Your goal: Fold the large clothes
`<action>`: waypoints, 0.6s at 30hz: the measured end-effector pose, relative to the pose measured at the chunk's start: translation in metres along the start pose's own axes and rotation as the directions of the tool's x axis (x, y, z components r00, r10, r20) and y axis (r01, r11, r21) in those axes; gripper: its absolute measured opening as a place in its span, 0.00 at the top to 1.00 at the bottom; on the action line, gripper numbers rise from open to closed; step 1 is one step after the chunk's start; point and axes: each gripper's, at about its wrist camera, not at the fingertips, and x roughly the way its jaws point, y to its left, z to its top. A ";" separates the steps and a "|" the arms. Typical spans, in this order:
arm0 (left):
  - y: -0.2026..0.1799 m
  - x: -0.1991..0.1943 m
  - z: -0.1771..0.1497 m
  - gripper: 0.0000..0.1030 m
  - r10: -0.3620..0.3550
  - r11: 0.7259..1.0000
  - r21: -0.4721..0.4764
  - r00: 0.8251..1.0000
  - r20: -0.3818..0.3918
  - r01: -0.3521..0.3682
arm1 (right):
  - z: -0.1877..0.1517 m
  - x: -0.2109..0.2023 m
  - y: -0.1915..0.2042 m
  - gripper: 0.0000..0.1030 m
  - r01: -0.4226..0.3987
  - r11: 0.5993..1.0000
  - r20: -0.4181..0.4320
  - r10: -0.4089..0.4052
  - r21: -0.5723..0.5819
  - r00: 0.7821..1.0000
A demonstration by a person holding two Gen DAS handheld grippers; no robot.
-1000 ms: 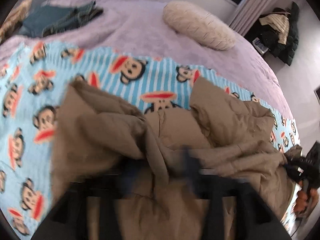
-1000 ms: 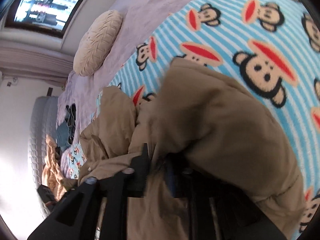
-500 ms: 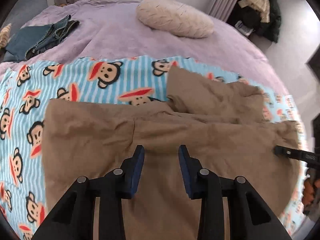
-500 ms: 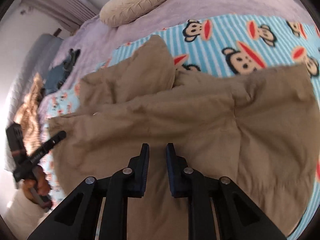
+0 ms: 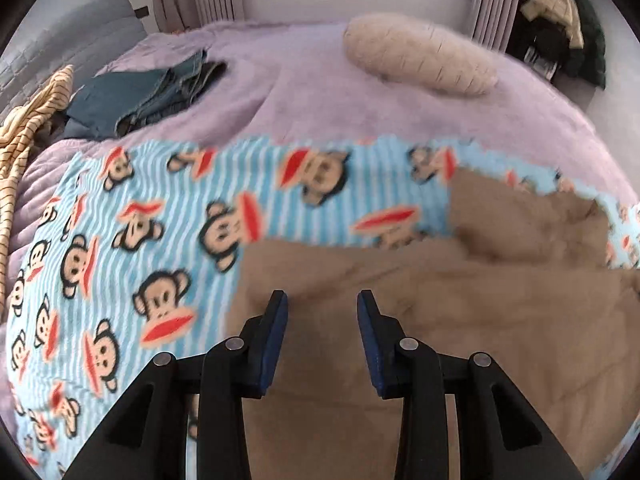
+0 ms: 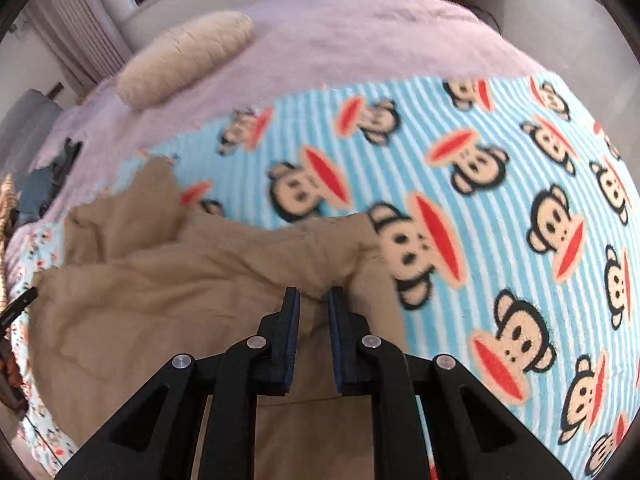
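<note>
A large tan garment (image 5: 460,320) lies spread on a blue striped monkey-print blanket (image 5: 160,240) on the bed. In the right wrist view the garment (image 6: 180,300) fills the lower left, with a crumpled part at its far end. My left gripper (image 5: 322,300) is open and empty above the garment's left edge. My right gripper (image 6: 313,296) is open with a narrow gap, empty, above the garment's right edge. The left gripper's tip (image 6: 18,304) shows at the far left of the right wrist view.
A cream pillow (image 5: 420,56) lies on the lilac bedspread (image 5: 320,92) behind the blanket. Folded jeans (image 5: 148,96) and a striped yellow garment (image 5: 24,128) lie at the left. Dark clothes (image 5: 560,20) are piled beside the bed at the right.
Both grippers let go of the tan garment, which now lies flat. The left gripper swung left, the right one swung right, and both drew back.
</note>
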 end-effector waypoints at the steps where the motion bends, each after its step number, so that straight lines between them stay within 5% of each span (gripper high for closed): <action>1: 0.002 0.011 -0.002 0.63 0.019 1.000 0.001 0.999 -0.029 -0.019 | 0.002 0.009 -0.004 0.86 0.000 1.000 -0.013 0.000 0.024 1.000; 8: -0.001 0.069 0.005 0.63 0.030 0.996 -0.083 0.998 -0.054 -0.035 | 0.011 0.060 -0.008 0.87 -0.006 0.995 -0.033 0.009 0.101 0.999; 18: 0.004 0.064 0.015 0.63 0.062 0.992 -0.110 0.997 -0.045 -0.067 | 0.016 0.052 -0.015 0.83 -0.026 0.984 -0.021 0.030 0.179 0.999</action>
